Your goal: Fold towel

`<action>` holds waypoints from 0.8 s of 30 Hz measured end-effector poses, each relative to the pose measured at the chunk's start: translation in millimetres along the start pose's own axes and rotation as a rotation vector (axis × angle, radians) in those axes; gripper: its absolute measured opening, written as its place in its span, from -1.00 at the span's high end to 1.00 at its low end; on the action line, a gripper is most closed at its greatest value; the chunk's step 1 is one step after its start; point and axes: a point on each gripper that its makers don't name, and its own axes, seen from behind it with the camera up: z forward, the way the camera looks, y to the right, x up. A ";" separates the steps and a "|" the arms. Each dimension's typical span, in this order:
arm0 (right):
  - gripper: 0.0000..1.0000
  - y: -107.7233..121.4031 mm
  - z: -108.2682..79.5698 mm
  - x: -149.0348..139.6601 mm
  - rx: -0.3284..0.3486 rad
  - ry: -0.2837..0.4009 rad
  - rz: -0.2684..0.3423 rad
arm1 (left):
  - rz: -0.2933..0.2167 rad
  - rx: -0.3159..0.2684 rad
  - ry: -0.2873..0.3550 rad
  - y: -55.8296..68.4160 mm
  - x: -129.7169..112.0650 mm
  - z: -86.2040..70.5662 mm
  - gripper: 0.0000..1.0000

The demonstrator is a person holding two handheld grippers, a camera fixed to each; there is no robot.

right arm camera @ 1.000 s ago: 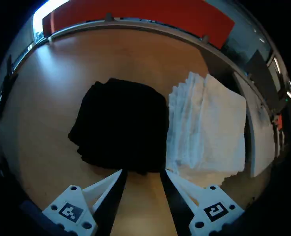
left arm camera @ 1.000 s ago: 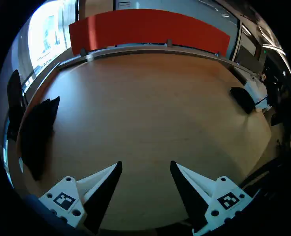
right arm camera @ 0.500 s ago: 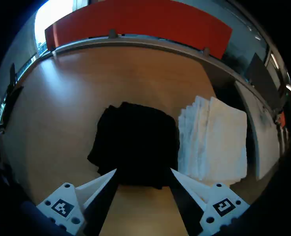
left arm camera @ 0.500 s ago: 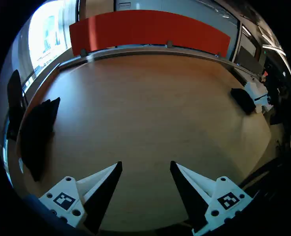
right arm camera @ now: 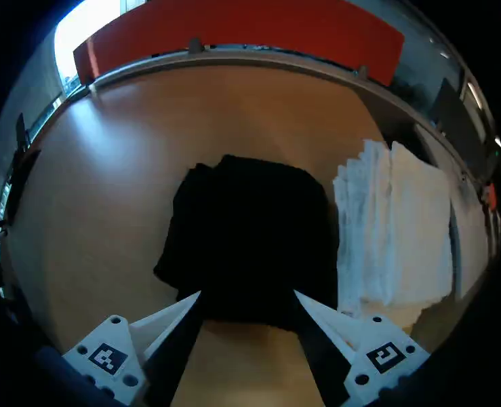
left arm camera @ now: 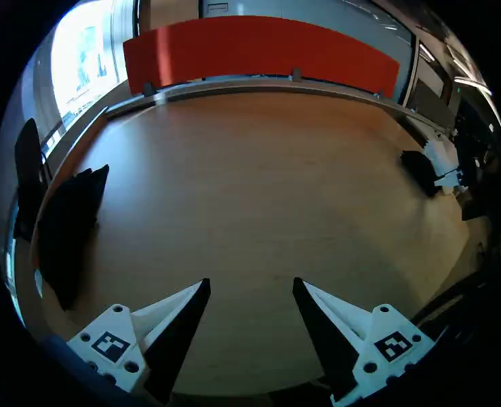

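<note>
The black towel [right arm camera: 250,237] lies toward the counter's [right arm camera: 114,169] right edge, seemingly folded, dead ahead of the right claw [right arm camera: 247,293], whose wide, empty tips meet its near edge. A white stack [right arm camera: 392,224] lies just beside it. The left claw [left arm camera: 250,281], wide and empty, hangs well apart.

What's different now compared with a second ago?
The right hand-held gripper opened its fingers wider and shifted left, so the black towel stack now sits centred ahead of it and the white towel stack lies further right. Nothing was grasped. The left hand-held gripper stayed open over the wooden table.
</note>
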 end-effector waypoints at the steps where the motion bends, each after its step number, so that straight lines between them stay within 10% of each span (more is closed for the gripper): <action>1: -0.71 -0.7 1.6 -2.5 0.001 -0.005 0.003 | 0.000 0.000 -0.001 -0.2 -0.1 0.2 -0.80; 24: -0.70 -0.4 -9.6 14.3 -0.025 0.068 0.026 | -0.012 -0.003 0.005 -1.5 6.4 6.3 -0.80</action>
